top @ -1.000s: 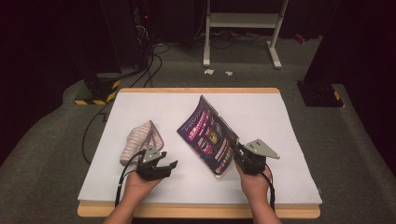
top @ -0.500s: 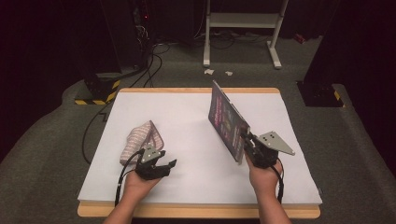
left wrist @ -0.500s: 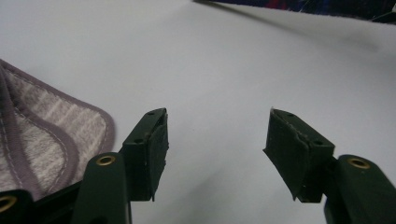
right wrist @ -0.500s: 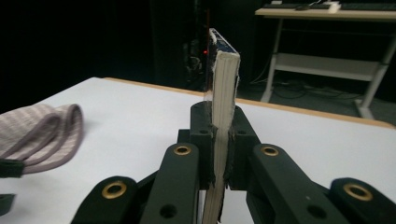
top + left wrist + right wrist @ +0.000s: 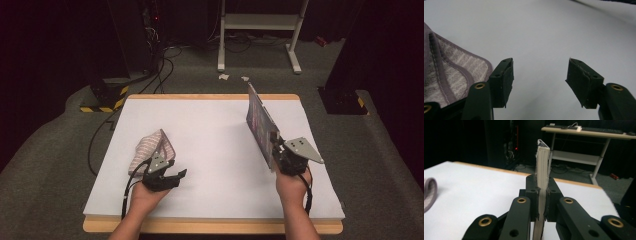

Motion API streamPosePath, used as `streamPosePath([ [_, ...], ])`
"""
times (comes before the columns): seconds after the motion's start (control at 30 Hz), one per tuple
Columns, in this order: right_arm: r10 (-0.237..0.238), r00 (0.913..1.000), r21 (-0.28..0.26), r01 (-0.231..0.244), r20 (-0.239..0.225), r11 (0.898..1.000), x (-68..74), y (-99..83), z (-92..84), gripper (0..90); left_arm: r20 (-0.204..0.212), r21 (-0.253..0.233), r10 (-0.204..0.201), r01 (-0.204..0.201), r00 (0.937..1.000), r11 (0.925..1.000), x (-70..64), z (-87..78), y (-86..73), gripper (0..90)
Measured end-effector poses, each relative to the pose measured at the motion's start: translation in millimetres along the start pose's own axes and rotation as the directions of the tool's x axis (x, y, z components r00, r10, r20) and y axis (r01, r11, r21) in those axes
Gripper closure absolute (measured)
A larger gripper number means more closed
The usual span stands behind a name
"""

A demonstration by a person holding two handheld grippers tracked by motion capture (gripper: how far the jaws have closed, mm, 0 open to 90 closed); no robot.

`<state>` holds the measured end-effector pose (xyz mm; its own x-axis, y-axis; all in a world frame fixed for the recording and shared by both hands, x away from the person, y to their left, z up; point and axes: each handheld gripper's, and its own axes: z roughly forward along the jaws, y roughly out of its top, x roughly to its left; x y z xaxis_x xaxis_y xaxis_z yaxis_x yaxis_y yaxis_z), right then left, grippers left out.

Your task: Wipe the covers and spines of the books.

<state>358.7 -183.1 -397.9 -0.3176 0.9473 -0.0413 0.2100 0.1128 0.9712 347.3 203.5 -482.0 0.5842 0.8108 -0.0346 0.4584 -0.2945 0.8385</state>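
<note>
A thin book (image 5: pixel 260 122) with a dark, colourful cover stands on edge above the right side of the white table (image 5: pixel 215 130). My right gripper (image 5: pixel 277 149) is shut on its near lower corner. In the right gripper view the book's pale page edge (image 5: pixel 541 170) rises straight up between the two black jaws of the right gripper (image 5: pixel 541 195). A folded striped purple-and-white cloth (image 5: pixel 150 147) lies on the left side of the table. My left gripper (image 5: pixel 172 176) rests just in front of the cloth, open with nothing between its fingers; its own view has the cloth (image 5: pixel 446 72) beside the left jaw of the gripper (image 5: pixel 540 82).
The table's wooden front edge (image 5: pixel 210 226) runs along the bottom. Behind the table a white metal stand (image 5: pixel 257 30), black equipment with cables (image 5: pixel 145 55) and yellow-black floor tape (image 5: pixel 102 105) sit on grey carpet.
My right gripper has carried the book to the right and tipped it from leaning cover-up to standing nearly on edge. The left hand has stayed where it was.
</note>
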Motion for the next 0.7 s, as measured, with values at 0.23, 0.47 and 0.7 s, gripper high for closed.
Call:
streamPosePath([
  [0.23, -0.012, 0.9943, 0.020, 0.015, -0.106, 1.000, 31.2, -10.6, 5.9, 84.8, 0.000, 0.003, 0.006, -0.006, 1.0000, 1.0000, 0.2, -0.3, 0.0, 38.2],
  [0.47, -0.041, 0.9842, 0.064, 0.053, -0.172, 0.997, 60.5, -27.5, 17.1, 84.7, 0.003, 0.015, 0.007, -0.007, 1.0000, 0.9999, -1.1, 1.6, -1.3, 38.0],
  [0.7, -0.062, 0.9718, 0.122, 0.092, -0.227, 0.988, 84.7, -43.3, 29.2, 84.7, 0.006, 0.018, 0.010, -0.010, 0.9999, 0.9998, -1.9, 2.7, -1.7, 38.0],
])
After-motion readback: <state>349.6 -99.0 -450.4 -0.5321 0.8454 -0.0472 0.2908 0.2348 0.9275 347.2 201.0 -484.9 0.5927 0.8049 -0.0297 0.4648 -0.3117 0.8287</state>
